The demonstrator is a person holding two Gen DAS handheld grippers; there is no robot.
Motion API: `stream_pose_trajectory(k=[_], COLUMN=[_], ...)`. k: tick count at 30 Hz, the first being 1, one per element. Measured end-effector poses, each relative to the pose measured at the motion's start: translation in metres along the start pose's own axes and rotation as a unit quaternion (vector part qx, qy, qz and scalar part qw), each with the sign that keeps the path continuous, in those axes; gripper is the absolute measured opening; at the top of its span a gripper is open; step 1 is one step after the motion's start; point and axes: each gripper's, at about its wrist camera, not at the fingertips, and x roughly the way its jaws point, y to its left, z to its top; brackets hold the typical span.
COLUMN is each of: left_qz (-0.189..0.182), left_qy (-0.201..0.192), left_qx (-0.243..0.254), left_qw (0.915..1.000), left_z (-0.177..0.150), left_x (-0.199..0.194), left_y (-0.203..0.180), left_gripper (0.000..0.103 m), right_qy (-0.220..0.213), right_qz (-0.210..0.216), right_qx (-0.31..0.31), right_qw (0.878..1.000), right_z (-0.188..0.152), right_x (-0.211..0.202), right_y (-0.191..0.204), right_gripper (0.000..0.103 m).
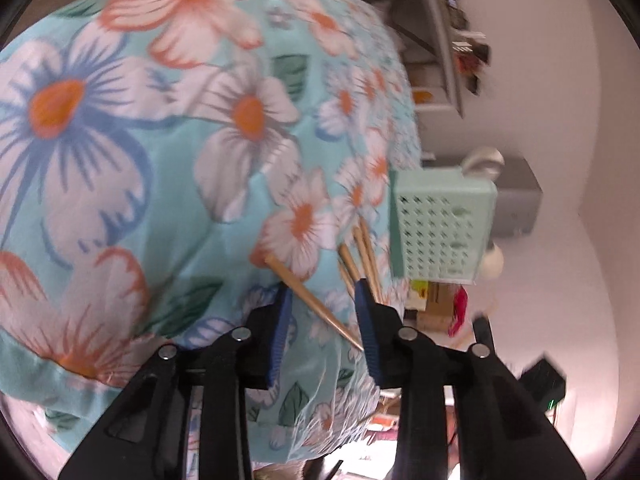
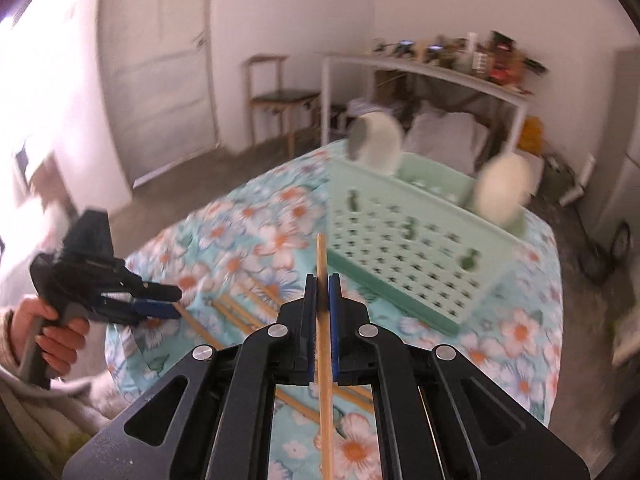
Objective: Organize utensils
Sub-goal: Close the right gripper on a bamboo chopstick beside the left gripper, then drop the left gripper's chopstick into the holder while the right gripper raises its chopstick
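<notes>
From the left wrist, the left gripper (image 1: 322, 320) stands partly open and grips nothing, one chopstick (image 1: 316, 304) lying on the floral cloth (image 1: 140, 160) between its jaws. From the right wrist, the right gripper (image 2: 321, 312) clamps a single chopstick (image 2: 323, 288) lifted toward the green basket (image 2: 404, 256) (spoons already stand inside). Next, I judge, it must tip the stick into the basket.

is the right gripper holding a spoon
No, the right gripper is shut on a single wooden chopstick; the pale spoons stand in the green basket.
</notes>
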Motion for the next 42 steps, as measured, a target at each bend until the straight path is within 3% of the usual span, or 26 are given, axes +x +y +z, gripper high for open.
stream_pose_trajectory(k=[4,7,11,15,17,19,22,23,25,28,32,35,37,40,42], left_qz=[0.033,0.040,0.062,0.074,0.078,0.075,0.067,0.069,0.066,0.066,0.034,0.009,-0.003,-0.027,-0.031], left_qy=[-0.014,-0.028,-0.048,-0.090,-0.115,-0.159,-0.215,-0.226,-0.225,-0.235,-0.241,-0.251,-0.269,-0.284,-0.297], left_qx=[-0.042,-0.062,-0.046,0.030,0.103,0.214,0.340,0.382,0.420,0.482,0.527,0.545,0.567,0.578,0.591], left_qw=[0.9985,0.9969,0.9959,0.9928,0.9849,0.9608,0.9130,0.8935,0.8766,0.8415,0.8145,0.7998,0.7788,0.7647,0.7495], left_z=[0.000,-0.003,-0.008,-0.022,-0.031,-0.049,-0.076,-0.086,-0.095,-0.111,-0.120,-0.119,-0.119,-0.114,-0.108], left_x=[0.000,0.000,-0.002,-0.014,-0.023,-0.038,-0.056,-0.059,-0.058,-0.060,-0.068,-0.075,-0.076,-0.073,-0.064], left_y=[0.003,0.006,-0.004,-0.031,-0.055,-0.093,-0.135,-0.151,-0.169,-0.200,-0.241,-0.270,-0.296,-0.323,-0.341], left_gripper=[0.013,0.012,0.011,0.010,0.010,0.009,0.007,0.006,0.005,0.005,0.005,0.005,0.005,0.005,0.005], right_qy=[-0.033,-0.058,-0.077,-0.099,-0.107,-0.106,-0.111,-0.114,-0.124,-0.141,-0.156,-0.166,-0.170,-0.169,-0.167], right_qz=[-0.004,-0.002,0.009,0.024,0.025,0.023,0.011,0.008,0.008,0.010,0.009,0.007,0.012,0.022,0.028], right_qx=[0.040,0.068,0.108,0.144,0.153,0.166,0.171,0.174,0.187,0.205,0.211,0.210,0.212,0.214,0.218], right_qw=[0.999,0.996,0.991,0.984,0.982,0.980,0.979,0.978,0.975,0.968,0.965,0.963,0.962,0.962,0.961], right_z=[-0.012,-0.019,-0.026,-0.031,-0.032,-0.031,-0.032,-0.033,-0.037,-0.042,-0.039,-0.034,-0.031,-0.030,-0.029], right_x=[-0.026,-0.046,-0.059,-0.073,-0.077,-0.078,-0.080,-0.080,-0.082,-0.089,-0.099,-0.104,-0.105,-0.101,-0.096], right_y=[-0.015,-0.024,-0.036,-0.046,-0.049,-0.052,-0.053,-0.053,-0.056,-0.060,-0.066,-0.068,-0.068,-0.067,-0.068], right_gripper=[0.004,0.004,0.004,0.004,0.004,0.004,0.004,0.004,0.004,0.004,0.004,0.004,0.004,0.004,0.004])
